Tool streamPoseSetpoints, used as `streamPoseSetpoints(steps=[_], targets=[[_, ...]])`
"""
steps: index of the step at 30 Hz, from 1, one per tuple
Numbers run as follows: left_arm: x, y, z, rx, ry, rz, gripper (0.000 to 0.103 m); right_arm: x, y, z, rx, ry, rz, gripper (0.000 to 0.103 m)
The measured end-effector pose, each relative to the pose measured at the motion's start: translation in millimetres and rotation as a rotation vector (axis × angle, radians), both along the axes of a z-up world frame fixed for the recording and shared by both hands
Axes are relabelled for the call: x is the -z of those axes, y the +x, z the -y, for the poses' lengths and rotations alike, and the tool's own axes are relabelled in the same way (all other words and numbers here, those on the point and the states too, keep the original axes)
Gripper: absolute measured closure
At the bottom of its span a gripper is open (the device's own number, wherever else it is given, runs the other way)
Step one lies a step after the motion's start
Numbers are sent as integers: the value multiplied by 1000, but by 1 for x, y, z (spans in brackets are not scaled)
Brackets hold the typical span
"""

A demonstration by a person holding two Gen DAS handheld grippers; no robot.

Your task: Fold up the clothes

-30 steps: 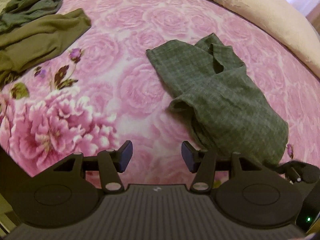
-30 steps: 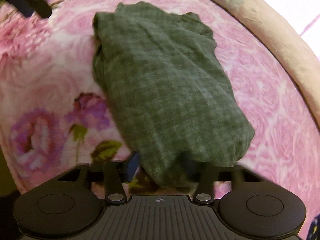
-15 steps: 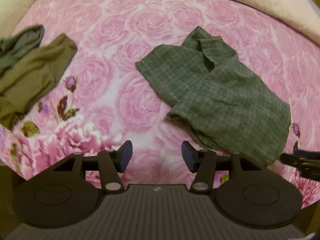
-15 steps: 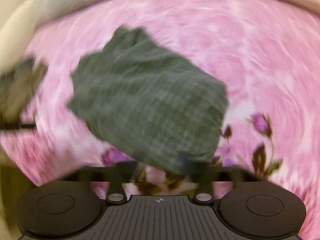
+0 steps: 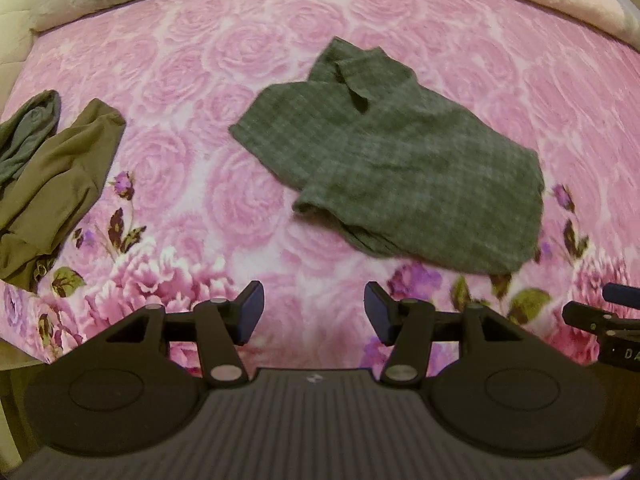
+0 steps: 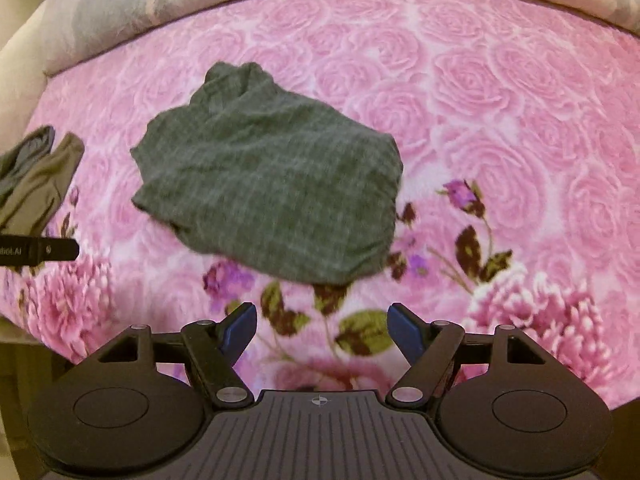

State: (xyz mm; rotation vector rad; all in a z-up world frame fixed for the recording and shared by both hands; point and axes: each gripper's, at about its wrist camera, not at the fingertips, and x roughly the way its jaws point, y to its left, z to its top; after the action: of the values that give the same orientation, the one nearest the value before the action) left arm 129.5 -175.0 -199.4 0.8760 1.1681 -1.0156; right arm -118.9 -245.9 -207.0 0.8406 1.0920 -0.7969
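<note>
Both tools are hovering over the bed, the left tool and right tool each gaping wide with nothing between the pads. Beyond them the green checked garment is lying folded on the pink rose bedspread, well apart from the olive clothes at the left. Only the left view is showing those clothes fully. A second ago the right tool was clamping the garment's near edge; now it is standing clear.

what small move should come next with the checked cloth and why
Probably bring the right gripper down to the checked cloth's near edge: both grippers hang open and empty above the bed, and the cloth lies loosely bunched, not a neat fold.
</note>
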Motion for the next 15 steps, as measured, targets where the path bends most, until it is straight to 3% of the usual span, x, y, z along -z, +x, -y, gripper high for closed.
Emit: streamPoseSetpoints(steps=[6,15], targets=[[-5,-10,-2,48,-9,-3,51,-10,-3,-16,1,-29,-7,28],[-6,-17,2,35,-13,14,51,-11,-9,-18,-28,-51,-11,28]])
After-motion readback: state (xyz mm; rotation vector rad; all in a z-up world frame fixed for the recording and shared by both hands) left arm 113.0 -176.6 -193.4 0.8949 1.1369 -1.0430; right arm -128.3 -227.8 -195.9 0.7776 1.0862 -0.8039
